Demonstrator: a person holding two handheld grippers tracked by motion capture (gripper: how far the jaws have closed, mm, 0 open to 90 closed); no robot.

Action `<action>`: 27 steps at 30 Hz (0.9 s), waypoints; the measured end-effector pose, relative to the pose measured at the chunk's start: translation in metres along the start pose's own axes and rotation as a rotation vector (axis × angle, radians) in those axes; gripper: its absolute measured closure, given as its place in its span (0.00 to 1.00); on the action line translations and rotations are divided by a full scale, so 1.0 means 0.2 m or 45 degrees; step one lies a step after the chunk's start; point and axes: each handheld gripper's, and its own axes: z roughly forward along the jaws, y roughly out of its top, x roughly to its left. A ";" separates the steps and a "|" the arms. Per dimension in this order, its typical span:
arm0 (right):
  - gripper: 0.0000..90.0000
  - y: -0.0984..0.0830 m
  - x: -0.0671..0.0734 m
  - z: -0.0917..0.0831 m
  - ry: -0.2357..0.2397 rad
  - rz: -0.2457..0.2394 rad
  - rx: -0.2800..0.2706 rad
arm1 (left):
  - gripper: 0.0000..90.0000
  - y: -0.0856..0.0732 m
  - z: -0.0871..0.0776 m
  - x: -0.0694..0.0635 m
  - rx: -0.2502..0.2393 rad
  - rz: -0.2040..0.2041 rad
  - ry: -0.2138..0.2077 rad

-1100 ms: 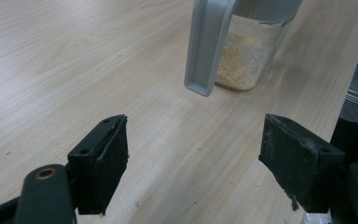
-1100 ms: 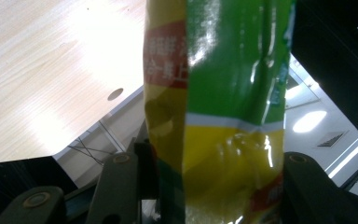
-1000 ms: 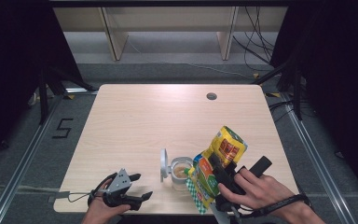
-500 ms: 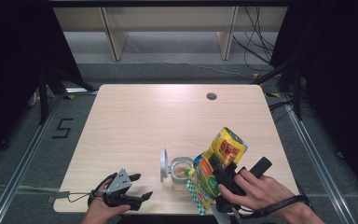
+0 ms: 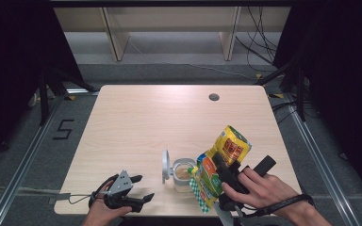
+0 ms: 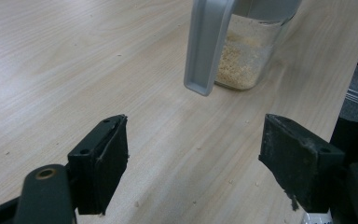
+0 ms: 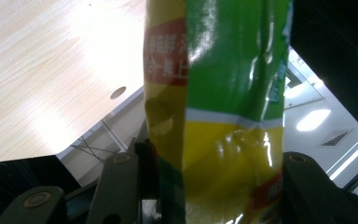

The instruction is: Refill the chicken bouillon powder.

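The yellow-and-green bag is clamped between the jaws of the right tongs, held off the surface and tilted, its lower end down over the mouth of the glass jar. In the right gripper view the bag rises between the two black jaws, which press it from both sides; its foil is creased and glossy, with a red printed band near the top.

The jar stands upright on the surface near the front edge, just beside the bag. It holds a shallow layer of pale tan grains — visible through the glass in the left gripper view. Its grey lid is swung open and stands up at the jar's left side; the same lid hangs in front of the glass in the left gripper view.

The left tongs rest low at the front left corner of the surface, well apart from the jar, pointed toward it. Their jaws stand wide — nothing lies between them but bare wood.

A small dark round hole sits in the surface toward its far right.
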 end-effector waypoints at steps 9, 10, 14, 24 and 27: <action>0.65 -0.01 0.00 0.00 0.001 0.006 0.004 | 0.25 0.00 0.00 0.00 0.003 0.004 0.001; 0.65 -0.01 0.01 0.00 0.008 0.013 0.014 | 0.25 0.00 0.00 0.00 0.003 0.003 0.001; 0.65 -0.02 0.01 0.00 0.004 0.012 0.005 | 0.25 0.00 0.00 -0.01 -0.005 -0.036 -0.001; 0.65 -0.02 -0.01 -0.01 -0.001 0.022 0.008 | 0.25 0.00 0.00 -0.01 -0.001 -0.034 -0.009; 0.66 -0.02 -0.02 0.00 -0.010 0.022 0.006 | 0.25 0.00 0.00 0.00 -0.002 -0.003 -0.002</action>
